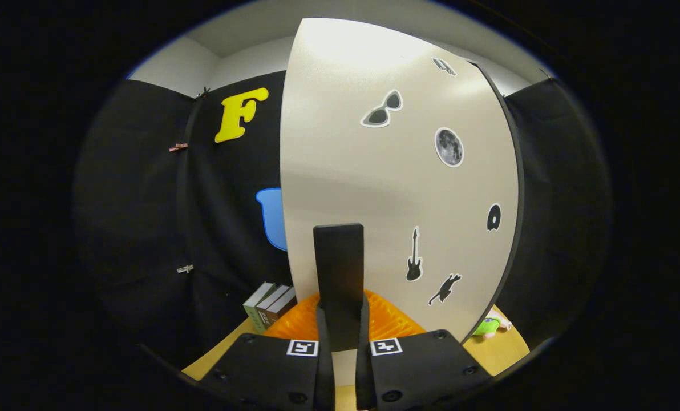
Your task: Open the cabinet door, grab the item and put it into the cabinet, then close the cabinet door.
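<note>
- The gripper had its fingers squeezed on the dark handle of the pale cabinet door.
- A green toy lay on the bench.

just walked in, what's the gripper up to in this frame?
The handheld gripper has its fingers closed on the black handle of the cabinet door, a pale panel with stickers close in front of the camera. The frame alone doesn't tell whether the door is being opened or closed. Behind the fingers lies an orange item on the wooden table, with books beside the door and a small green toy beyond its other edge.
</note>
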